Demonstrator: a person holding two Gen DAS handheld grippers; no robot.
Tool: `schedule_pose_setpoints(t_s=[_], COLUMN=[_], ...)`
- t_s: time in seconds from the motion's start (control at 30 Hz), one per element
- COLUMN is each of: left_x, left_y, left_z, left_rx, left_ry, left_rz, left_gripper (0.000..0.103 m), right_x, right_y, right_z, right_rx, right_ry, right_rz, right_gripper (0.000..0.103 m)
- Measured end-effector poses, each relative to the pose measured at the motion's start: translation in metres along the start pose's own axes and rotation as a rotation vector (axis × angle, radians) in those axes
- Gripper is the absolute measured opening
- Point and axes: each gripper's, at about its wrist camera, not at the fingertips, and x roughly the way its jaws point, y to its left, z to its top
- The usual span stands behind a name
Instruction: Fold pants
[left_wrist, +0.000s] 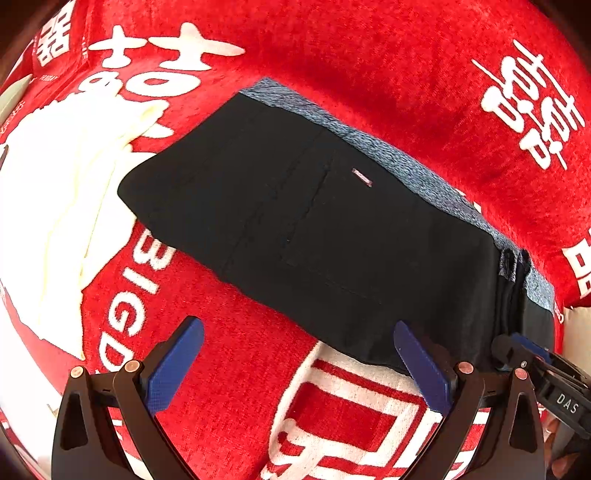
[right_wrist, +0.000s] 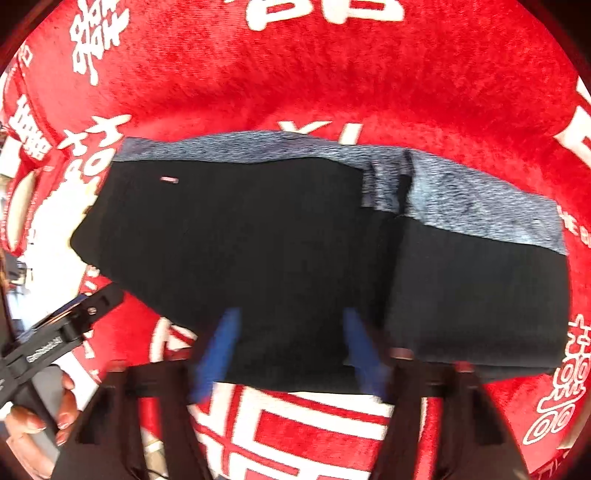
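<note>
Folded black pants with grey waistband, lying mid-frame on red blanket with white characters. Left gripper at lower frame, spread wide, holding nothing; right blue finger just at pants' near edge. Right gripper, blurred, about half spread over pants' lower edge; cannot tell whether pressing the cloth.

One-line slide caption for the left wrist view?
Open left gripper poised at the near edge of folded black pants on a red printed cloth.
</note>
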Motion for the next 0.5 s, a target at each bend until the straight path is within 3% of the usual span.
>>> schedule_pose_setpoints(t_s=[0.03, 0.07, 0.3, 0.37, 0.4, 0.5], left_x=[0.000, 0.000, -0.002, 0.001, 0.003, 0.007], left_y=[0.003, 0.005, 0.020, 0.023, 0.023, 0.022], left_z=[0.001, 0.002, 0.005, 0.004, 0.003, 0.001], left_rx=[-0.007, -0.014, -0.040, -0.046, -0.049, -0.053], left_ry=[0.000, 0.001, -0.008, -0.003, 0.002, 0.013], left_rz=[0.000, -0.002, -0.016, -0.017, -0.018, -0.023], left_gripper=[0.103, 0.103, 0.103, 0.103, 0.103, 0.103], right_x=[0.001, 0.001, -0.024, -0.024, -0.020, -0.012], right_y=[0.001, 0.001, -0.029, -0.044, -0.047, -0.046], right_z=[0.000, 0.002, -0.005, -0.006, -0.005, 0.005], right_rx=[0.001, -0.001, 0.078, 0.114, 0.118, 0.073], right_ry=[0.001, 0.000, -0.121, -0.109, -0.088, -0.081], right_rz=[0.002, -0.004, -0.155, -0.138, -0.132, -0.168], right_gripper=[0.035, 0.034, 0.033, 0.042, 0.052, 0.056])
